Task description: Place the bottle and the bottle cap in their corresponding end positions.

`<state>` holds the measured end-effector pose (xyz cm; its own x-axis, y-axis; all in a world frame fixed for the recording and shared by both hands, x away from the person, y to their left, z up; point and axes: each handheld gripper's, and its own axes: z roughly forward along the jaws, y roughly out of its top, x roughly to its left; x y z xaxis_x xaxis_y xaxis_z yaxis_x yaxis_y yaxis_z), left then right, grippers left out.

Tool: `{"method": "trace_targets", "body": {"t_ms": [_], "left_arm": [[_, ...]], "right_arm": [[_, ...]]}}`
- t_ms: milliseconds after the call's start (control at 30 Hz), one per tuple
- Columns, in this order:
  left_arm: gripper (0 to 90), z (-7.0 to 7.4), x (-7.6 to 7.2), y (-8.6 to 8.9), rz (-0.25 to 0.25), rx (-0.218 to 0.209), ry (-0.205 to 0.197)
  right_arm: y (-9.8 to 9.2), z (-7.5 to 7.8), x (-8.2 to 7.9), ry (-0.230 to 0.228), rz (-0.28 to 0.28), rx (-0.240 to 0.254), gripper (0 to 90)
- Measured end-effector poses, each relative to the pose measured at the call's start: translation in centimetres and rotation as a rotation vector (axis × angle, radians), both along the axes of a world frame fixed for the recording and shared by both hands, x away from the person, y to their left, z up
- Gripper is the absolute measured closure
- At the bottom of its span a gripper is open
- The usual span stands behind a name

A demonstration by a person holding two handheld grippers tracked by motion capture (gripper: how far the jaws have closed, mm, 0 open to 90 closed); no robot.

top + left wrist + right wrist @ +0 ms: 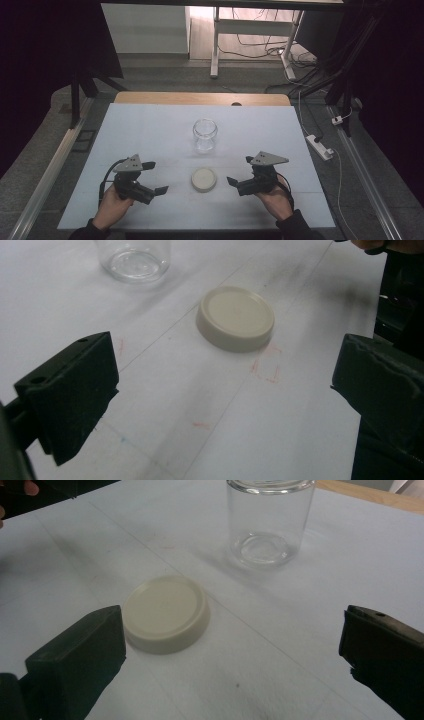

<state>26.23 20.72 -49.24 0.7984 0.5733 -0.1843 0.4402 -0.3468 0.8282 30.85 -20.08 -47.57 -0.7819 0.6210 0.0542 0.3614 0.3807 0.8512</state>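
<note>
Near the six o'clock edge of the white table sheet, a round cream plastic lid lies flat with its smooth top up, between the two tongs and apart from both. At twelve o'clock from it, a little way off, a clear empty glass jar stands upright with its mouth open to the ceiling, its long axis vertical. The left gripper sits at nine o'clock of the lid, jaws spread wide and holding nothing; the right gripper sits at three o'clock, jaws equally wide and empty. The step in hand looks like picking up the lid to cap the jar. To do it well, one gripper should probably come in low, straddle the lid across its full width, close on the rim wall, and lift it level, while the other steadies the jar.
</note>
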Motion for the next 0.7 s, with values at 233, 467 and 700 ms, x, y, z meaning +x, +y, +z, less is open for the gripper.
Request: {"method": "trace_targets", "body": {"t_ms": [233,467,700], "left_arm": [[0.0,-0.1,-1.2,1.7,0.044,-0.009,0.005],[0.0,-0.3,-2.6,3.4,0.092,-0.011,0.004],[0.0,-0.6,-3.9,5.2,0.147,-0.021,0.005]], "right_arm": [[-1.8,-0.1,-1.4,-0.009,-0.035,-0.012,0.0],[-3.8,-0.2,-2.9,-0.009,-0.077,-0.007,0.0],[-6.4,-0.4,-4.2,-0.003,-0.148,0.007,0.0]]}}
